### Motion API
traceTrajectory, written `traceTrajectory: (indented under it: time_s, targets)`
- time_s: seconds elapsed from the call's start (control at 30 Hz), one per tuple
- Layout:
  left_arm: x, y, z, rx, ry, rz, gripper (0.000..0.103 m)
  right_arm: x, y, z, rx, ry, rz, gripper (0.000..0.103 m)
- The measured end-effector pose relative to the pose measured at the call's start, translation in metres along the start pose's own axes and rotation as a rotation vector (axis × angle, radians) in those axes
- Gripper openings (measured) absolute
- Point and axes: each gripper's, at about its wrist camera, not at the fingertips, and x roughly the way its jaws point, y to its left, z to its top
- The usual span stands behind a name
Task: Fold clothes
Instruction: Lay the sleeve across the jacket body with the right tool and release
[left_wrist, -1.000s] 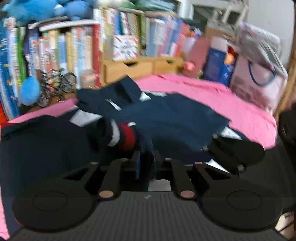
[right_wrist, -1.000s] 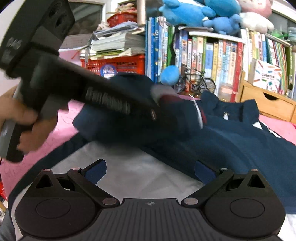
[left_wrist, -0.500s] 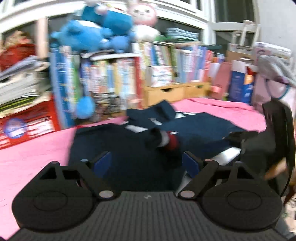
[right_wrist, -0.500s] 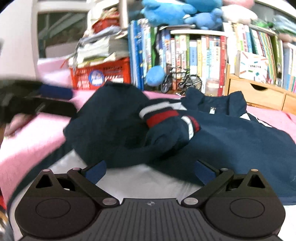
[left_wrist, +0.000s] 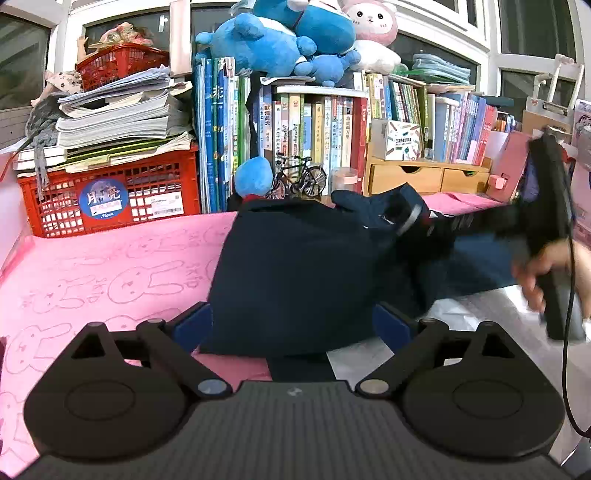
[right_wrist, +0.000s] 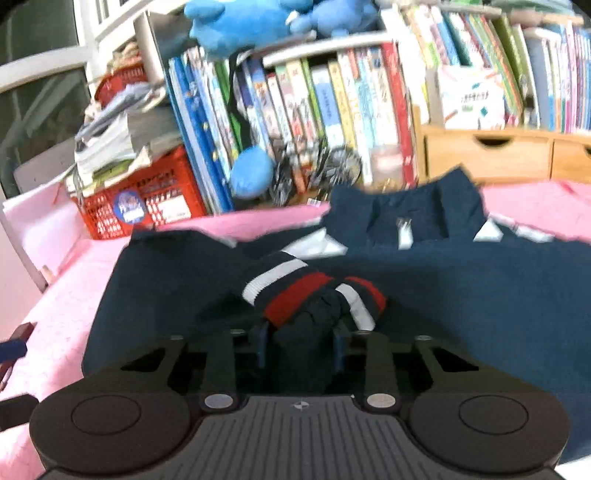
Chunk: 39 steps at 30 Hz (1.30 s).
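Lying on the pink sheet (left_wrist: 110, 266), the navy jacket (right_wrist: 498, 295) is only partly folded: one sleeve crosses the body. The right gripper (right_wrist: 299, 347) is clamped on the striped cuff (right_wrist: 314, 295); the left gripper (left_wrist: 291, 325) hovers spread apart. Body folds likely remain.

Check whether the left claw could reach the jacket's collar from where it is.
Probably yes. The left claw is open and holds nothing, and the collar lies exposed beyond the folded body of the jacket, though the right claw holding the cuff sits close beside it.
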Motion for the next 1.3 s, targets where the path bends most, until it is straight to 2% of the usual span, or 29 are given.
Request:
traceTrajectory:
  time_s: [0.07,0.17,0.23,0.27,0.3,0.37,0.4,0.47,0.5,0.53,0.57,0.63,0.67,0.73,0.77,0.83,0.9,0.97,1.0,1.03,1.13,1.2,1.23,1.3]
  targets:
    - [0.002,-0.002,0.004,0.003,-0.005,-0.018,0.096,-0.02,-0.017,0.016,0.002,-0.1,-0.06,0.03]
    - [0.008,-0.007,0.01,0.0,-0.025,-0.052,0.096,-0.053,-0.054,0.038,0.089,-0.23,-0.125,0.03]
    - [0.014,-0.013,0.014,0.001,-0.034,-0.078,0.096,-0.068,-0.083,0.039,0.148,-0.3,-0.131,0.031]
    - [0.02,-0.016,0.015,0.002,-0.026,-0.082,0.096,-0.072,-0.099,0.035,0.177,-0.314,-0.144,0.035]
    - [0.025,-0.019,0.015,0.003,-0.014,-0.081,0.096,-0.069,-0.113,0.031,0.195,-0.292,-0.171,0.037]
    - [0.036,-0.025,0.015,0.008,0.008,-0.082,0.096,-0.054,-0.142,0.016,0.22,-0.16,-0.23,0.041]
    - [0.041,-0.028,0.014,0.012,0.017,-0.083,0.096,-0.044,-0.153,0.005,0.239,-0.076,-0.246,0.043]
    - [0.049,-0.034,0.012,0.044,0.032,-0.065,0.096,-0.035,-0.164,-0.016,0.244,0.011,-0.26,0.053]
    - [0.053,-0.037,0.011,0.06,0.04,-0.056,0.096,-0.031,-0.169,-0.026,0.245,0.053,-0.266,0.053]
    - [0.057,-0.039,0.009,0.084,0.046,-0.027,0.096,-0.036,-0.168,-0.032,0.221,0.029,-0.258,0.061]
    - [0.061,-0.04,0.007,0.113,0.052,0.009,0.096,-0.042,-0.168,-0.033,0.207,0.011,-0.268,0.074]
    - [0.068,-0.041,0.003,0.167,0.061,0.077,0.096,-0.052,-0.167,-0.032,0.181,-0.028,-0.302,0.081]
    - [0.072,-0.039,0.003,0.186,0.062,0.115,0.096,-0.056,-0.167,-0.029,0.169,-0.05,-0.327,0.082]
    - [0.074,-0.032,0.008,0.182,0.051,0.149,0.096,-0.061,-0.174,-0.026,0.161,-0.078,-0.394,0.082]
    - [0.074,-0.028,0.014,0.161,0.04,0.141,0.096,-0.063,-0.179,-0.024,0.165,-0.086,-0.425,0.082]
    - [0.075,-0.02,0.033,0.093,0.006,0.076,0.096,-0.063,-0.189,-0.024,0.194,-0.085,-0.432,0.081]
    - [0.084,-0.02,0.053,0.078,-0.02,0.0,0.099,-0.06,-0.195,-0.028,0.219,-0.077,-0.42,0.077]
    - [0.102,-0.032,0.067,0.131,-0.032,0.005,0.1,-0.057,-0.198,-0.032,0.241,-0.065,-0.386,0.064]
    - [0.118,-0.039,0.072,0.178,-0.03,0.027,0.1,-0.056,-0.199,-0.034,0.254,-0.057,-0.365,0.054]
    - [0.133,-0.044,0.075,0.215,-0.018,0.055,0.1,-0.052,-0.199,-0.034,0.271,-0.045,-0.347,0.05]
    - [0.186,-0.042,0.072,0.307,0.05,0.248,0.096,-0.046,-0.19,-0.03,0.236,-0.047,-0.355,0.047]
    - [0.211,-0.015,0.069,0.25,0.103,0.305,0.096,-0.045,-0.188,-0.025,0.216,-0.057,-0.342,0.047]
    - [0.221,0.003,0.067,0.19,0.136,0.317,0.096,-0.043,-0.188,-0.023,0.211,-0.062,-0.325,0.047]
    - [0.232,0.029,0.063,0.122,0.178,0.349,0.095,-0.038,-0.188,-0.017,0.204,-0.075,-0.261,0.047]
